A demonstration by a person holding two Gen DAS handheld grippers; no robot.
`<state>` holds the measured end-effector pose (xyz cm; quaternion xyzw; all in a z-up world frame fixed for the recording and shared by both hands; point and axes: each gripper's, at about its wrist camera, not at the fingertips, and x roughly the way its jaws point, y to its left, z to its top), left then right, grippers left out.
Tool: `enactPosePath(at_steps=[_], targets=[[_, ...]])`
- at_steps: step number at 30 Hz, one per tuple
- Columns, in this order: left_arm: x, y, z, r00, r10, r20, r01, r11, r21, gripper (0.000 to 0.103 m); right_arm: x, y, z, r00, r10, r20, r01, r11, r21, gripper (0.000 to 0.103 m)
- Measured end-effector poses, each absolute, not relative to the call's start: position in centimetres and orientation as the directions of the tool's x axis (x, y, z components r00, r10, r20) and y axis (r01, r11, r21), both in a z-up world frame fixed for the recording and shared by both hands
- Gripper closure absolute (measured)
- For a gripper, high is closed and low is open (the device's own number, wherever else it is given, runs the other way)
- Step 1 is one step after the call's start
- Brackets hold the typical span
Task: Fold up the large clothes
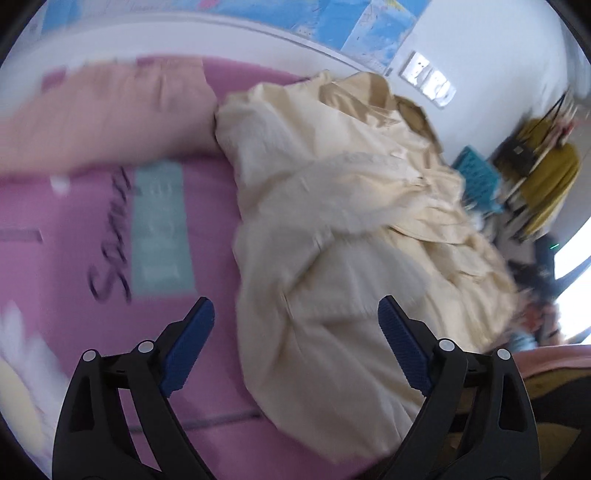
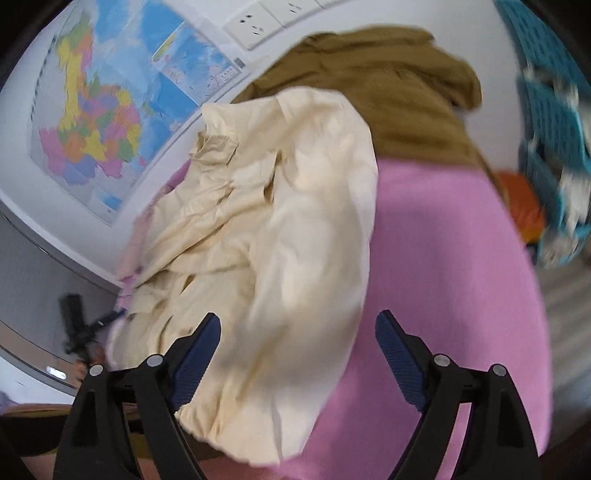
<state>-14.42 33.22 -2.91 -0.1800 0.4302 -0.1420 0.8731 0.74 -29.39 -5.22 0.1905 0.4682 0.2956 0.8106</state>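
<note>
One rumpled cream garment (image 1: 332,229) covers smooth pink bedding (image 1: 207,280).

A crumpled garment (image 1: 332,229) is spread on the bed (image 1: 207,229), heaped across its middle. In the left wrist view the garment is found from twelve to five o'clock of the left hand-held gripper (image 1: 295,317), with a pillow (image 1: 103,118) lying at ten o'clock, touching the garment's far edge. A wall map (image 1: 369,29) is hung behind the bed at twelve o'clock, and a basket (image 1: 476,177) is placed beyond the bed at two o'clock. In the right wrist view the garment (image 2: 266,229) is seen from nine to twelve o'clock of the right hand-held gripper (image 2: 297,325); a second garment (image 2: 388,85) lies behind it at twelve o'clock, partly under it.
</note>
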Motion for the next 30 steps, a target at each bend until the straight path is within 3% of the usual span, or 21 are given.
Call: enactPosePath(at_steps=[6,8,15,19,21,22,23,25,28,30], targets=[[-16.2,31.8,-5.8,0.524,-0.487,-0.699,0.087,0.847,-0.525,0.011,-0.8,-29.1,-7.7,0.314,0.735,-0.601,-0.309,0.678,0.667,0.014],[-16.7,31.2,-5.8,0.529,-0.511,-0.678,0.104,0.831,-0.546,0.006,-1.2,-28.8,-7.6,0.303,0.751,-0.586,-0.328,0.66,0.676,0.013],[-16.5,28.5,-6.4,0.49,-0.622,-0.611,0.166,0.754,-0.635,0.006,-2.4,-26.9,-7.6,0.236,0.825,-0.514,-0.405,0.564,0.719,0.011],[-16.1,26.9,-6.5,0.491,-0.624,-0.607,0.19,0.757,-0.625,0.005,-2.4,-25.0,-7.4,0.221,0.838,-0.499,-0.459,0.54,0.705,0.01],[-15.9,26.7,-6.6,0.498,-0.628,-0.598,0.178,0.749,-0.639,0.006,-2.3,-24.4,-7.3,0.223,0.841,-0.494,-0.465,0.537,0.704,0.012],[-15.9,26.7,-6.6,0.5,-0.627,-0.597,0.173,0.748,-0.641,0.007,-2.3,-24.2,-7.3,0.223,0.839,-0.496,-0.464,0.538,0.703,0.02],[-15.9,26.5,-6.6,0.503,-0.619,-0.603,0.165,0.754,-0.636,0.011,-2.3,-24.3,-7.3,0.225,0.839,-0.496,-0.467,0.539,0.701,0.035],[-15.9,26.6,-6.9,0.492,-0.614,-0.617,0.136,0.754,-0.642,0.044,-2.4,-24.5,-7.4,0.224,0.843,-0.489,-0.46,0.534,0.709,0.051],[-16.1,26.8,-7.0,0.502,-0.607,-0.616,0.108,0.751,-0.652,0.063,-2.7,-25.1,-7.2,0.228,0.857,-0.461,-0.459,0.513,0.726,0.073],[-16.3,26.9,-6.3,0.52,-0.611,-0.596,0.116,0.742,-0.66,0.067,-3.0,-25.1,-6.8,0.224,0.868,-0.443,-0.476,0.494,0.728,0.075]])
